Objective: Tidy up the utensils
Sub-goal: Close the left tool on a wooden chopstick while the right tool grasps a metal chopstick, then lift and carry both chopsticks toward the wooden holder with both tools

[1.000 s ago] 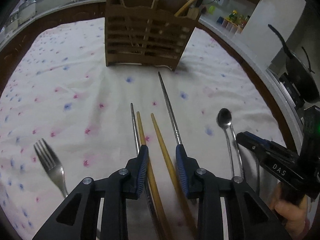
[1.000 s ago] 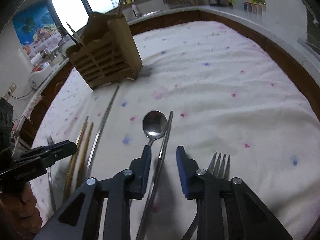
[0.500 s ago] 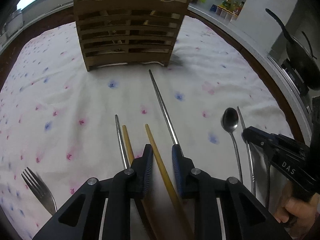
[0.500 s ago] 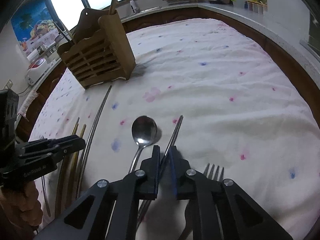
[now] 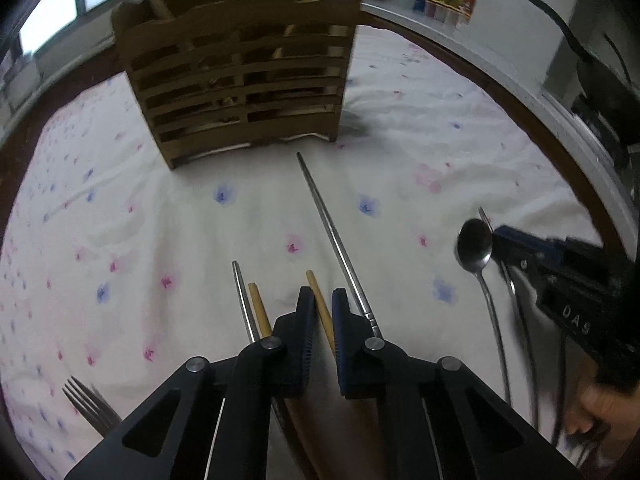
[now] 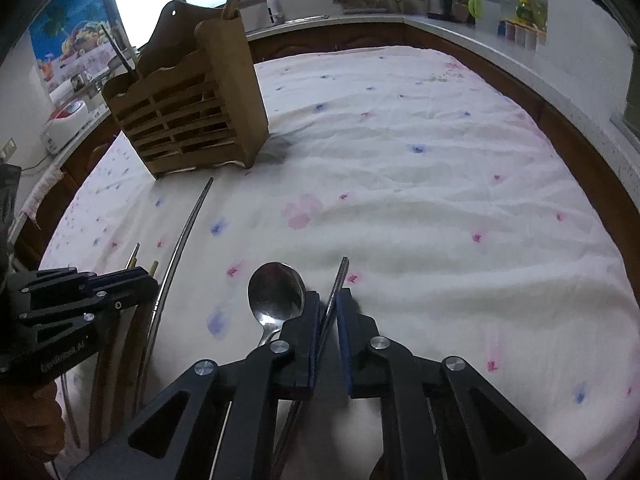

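My left gripper [image 5: 322, 300] is shut on a wooden chopstick [image 5: 314, 282], its tip poking out ahead. A second wooden chopstick [image 5: 258, 308] and a short metal chopstick [image 5: 242, 300] lie just to its left; a long metal chopstick [image 5: 332, 232] lies to its right. My right gripper [image 6: 328, 300] is shut on a metal chopstick [image 6: 338, 280], with a spoon [image 6: 276, 292] lying just left of it. The slatted wooden utensil holder [image 5: 240, 76] stands ahead, and in the right wrist view [image 6: 192, 108] at upper left.
A fork [image 5: 86, 402] lies at the lower left on the flowered white tablecloth [image 5: 160, 220]. The right gripper's body [image 5: 568, 292] fills the right edge of the left view. A pan [image 5: 600, 88] hangs beyond the table's right rim.
Both grippers have closed, the left on the wooden chopstick and the right on the metal chopstick. Both have moved forward toward the holder.
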### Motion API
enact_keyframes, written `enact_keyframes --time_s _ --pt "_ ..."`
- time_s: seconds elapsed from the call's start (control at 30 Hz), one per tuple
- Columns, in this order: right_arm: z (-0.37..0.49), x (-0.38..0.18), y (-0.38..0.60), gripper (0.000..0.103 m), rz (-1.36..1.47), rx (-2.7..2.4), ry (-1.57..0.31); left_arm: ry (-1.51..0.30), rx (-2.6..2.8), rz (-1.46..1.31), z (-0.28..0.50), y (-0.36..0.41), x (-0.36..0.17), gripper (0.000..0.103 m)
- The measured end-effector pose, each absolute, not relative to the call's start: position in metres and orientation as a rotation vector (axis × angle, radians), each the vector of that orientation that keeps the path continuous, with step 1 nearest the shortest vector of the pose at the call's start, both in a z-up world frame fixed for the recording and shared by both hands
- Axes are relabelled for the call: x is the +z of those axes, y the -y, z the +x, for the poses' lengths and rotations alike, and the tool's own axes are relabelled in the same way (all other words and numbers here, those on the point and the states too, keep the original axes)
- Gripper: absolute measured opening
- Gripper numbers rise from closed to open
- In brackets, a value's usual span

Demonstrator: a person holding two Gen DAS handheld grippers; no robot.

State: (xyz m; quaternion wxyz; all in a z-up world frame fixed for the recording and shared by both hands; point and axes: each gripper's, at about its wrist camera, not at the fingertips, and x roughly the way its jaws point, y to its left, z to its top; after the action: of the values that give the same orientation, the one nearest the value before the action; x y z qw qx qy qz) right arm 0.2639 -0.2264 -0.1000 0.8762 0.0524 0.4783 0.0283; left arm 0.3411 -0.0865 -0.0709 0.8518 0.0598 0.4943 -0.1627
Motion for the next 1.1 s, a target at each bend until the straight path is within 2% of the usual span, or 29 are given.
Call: enact_keyframes --time_s 0.1,0.27,0.73,1.1 --pt "0.262 -0.098 0.232 0.005 0.177 0.088 -0.998 -1.046 -0.353 0.106 0.342 0.085 -0.071 0.004" --pt "0.249 -0.072 0.239 0.005 0.23 0.118 -0.938 -1.033 -0.379 0.028 0.333 0.072 -0.059 0.003" --pt "0.21 0.014 0.23 0.005 0.251 0.203 -0.756 -0.788 -0.425 -0.079 0.263 0.019 0.041 0.002" --pt "0.191 0.072 0.228 0.005 0.237 0.214 -0.597 -0.627 -0.418 -0.147 0.199 -0.03 0.092 0.002"
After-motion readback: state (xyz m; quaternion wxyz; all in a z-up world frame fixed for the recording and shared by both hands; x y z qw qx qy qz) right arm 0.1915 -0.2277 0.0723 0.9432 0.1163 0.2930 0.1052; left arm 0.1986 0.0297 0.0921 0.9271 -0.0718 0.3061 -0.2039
